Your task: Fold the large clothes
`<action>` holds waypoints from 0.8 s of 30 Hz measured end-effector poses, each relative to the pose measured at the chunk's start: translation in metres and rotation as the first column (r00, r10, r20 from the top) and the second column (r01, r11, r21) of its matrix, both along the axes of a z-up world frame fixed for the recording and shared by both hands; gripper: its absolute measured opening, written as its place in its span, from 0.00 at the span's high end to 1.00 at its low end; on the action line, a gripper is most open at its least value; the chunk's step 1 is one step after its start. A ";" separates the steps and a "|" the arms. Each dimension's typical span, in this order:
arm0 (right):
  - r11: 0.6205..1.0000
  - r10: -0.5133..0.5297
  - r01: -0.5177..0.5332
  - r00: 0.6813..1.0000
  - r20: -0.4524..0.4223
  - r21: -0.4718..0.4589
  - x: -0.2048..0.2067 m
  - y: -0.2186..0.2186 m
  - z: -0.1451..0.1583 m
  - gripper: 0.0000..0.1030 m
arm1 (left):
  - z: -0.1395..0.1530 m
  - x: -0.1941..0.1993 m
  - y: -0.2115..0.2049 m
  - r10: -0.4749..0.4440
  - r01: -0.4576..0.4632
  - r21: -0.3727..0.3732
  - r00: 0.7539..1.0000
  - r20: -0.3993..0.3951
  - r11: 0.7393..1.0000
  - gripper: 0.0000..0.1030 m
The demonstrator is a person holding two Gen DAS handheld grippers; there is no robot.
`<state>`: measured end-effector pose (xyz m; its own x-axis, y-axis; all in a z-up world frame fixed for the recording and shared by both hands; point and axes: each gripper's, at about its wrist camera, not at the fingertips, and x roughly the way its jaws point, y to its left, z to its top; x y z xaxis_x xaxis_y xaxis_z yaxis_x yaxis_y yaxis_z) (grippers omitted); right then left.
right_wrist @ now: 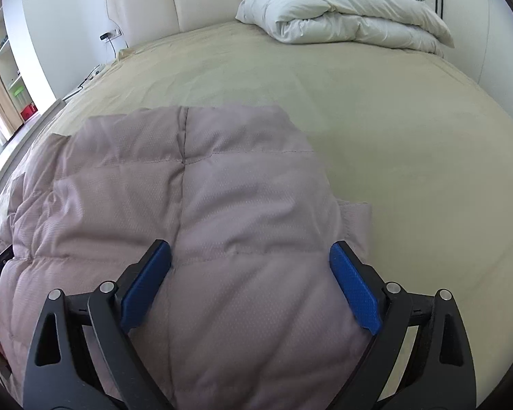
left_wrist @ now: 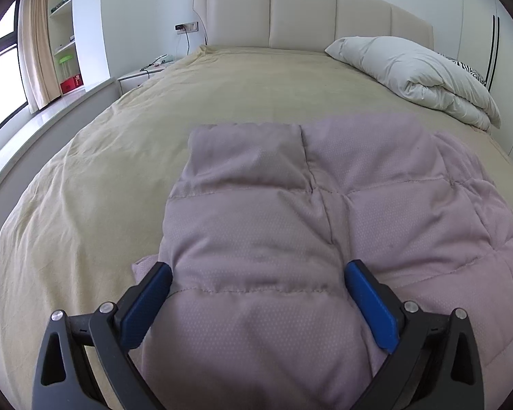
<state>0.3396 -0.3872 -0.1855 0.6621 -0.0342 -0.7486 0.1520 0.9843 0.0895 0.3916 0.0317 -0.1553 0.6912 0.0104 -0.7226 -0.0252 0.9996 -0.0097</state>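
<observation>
Left wrist view showed your left tool [left_wrist: 258, 278] with its blue pads [left_wrist: 371, 307] spread wide apart, straddling the near bulge of the pink quilted jacket [left_wrist: 290, 212] without pinching it; the cloth swelled up between the fingers and hid whether the pads touched it. Right wrist view showed your right tool [right_wrist: 251, 259] the same way, blue pads [right_wrist: 355, 294] held well apart over the jacket's right half; a small flap of fabric stuck out just beyond the right pad. The jacket lay folded into a puffy block at the near end of the bed [right_wrist: 376, 130], on the beige sheet; beyond it, well apart, a folded white duvet [right_wrist: 342, 13] sat near the padded cream headboard [left_wrist: 301, 13]; a nightstand [left_wrist: 133, 77] stood beside the bed's left edge.
</observation>
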 end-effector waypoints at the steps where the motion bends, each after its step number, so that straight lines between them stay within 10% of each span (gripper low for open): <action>1: 1.000 0.008 -0.008 0.999 0.033 -0.011 -0.015 0.003 0.008 0.08 | 0.004 -0.008 0.001 0.003 -0.003 0.001 1.000 0.016 1.000 0.00; 5: 0.996 0.081 -0.084 0.994 0.073 0.035 -0.056 0.023 0.012 0.08 | 0.002 -0.028 0.002 0.019 -0.018 -0.010 0.999 0.041 1.000 0.00; 9: 0.979 0.131 -0.113 0.987 0.095 -0.171 -0.065 0.058 -0.014 0.06 | -0.004 -0.024 0.001 0.018 -0.017 -0.014 0.999 0.035 1.000 0.00; 15: 0.976 0.130 -0.108 0.986 0.109 -0.188 -0.071 0.065 -0.022 0.06 | 0.000 -0.026 0.010 0.015 -0.014 -0.071 1.000 0.005 0.997 0.00; 20: 0.984 0.175 -0.174 0.984 0.041 -0.038 -0.076 0.044 -0.003 0.06 | 0.036 -0.072 0.049 0.073 -0.064 -0.150 0.996 0.057 0.987 0.00; 24: 0.975 0.147 -0.172 0.973 0.178 0.138 -0.110 -0.005 0.027 0.06 | 0.034 -0.089 0.093 0.109 -0.106 -0.237 0.994 0.001 0.966 0.00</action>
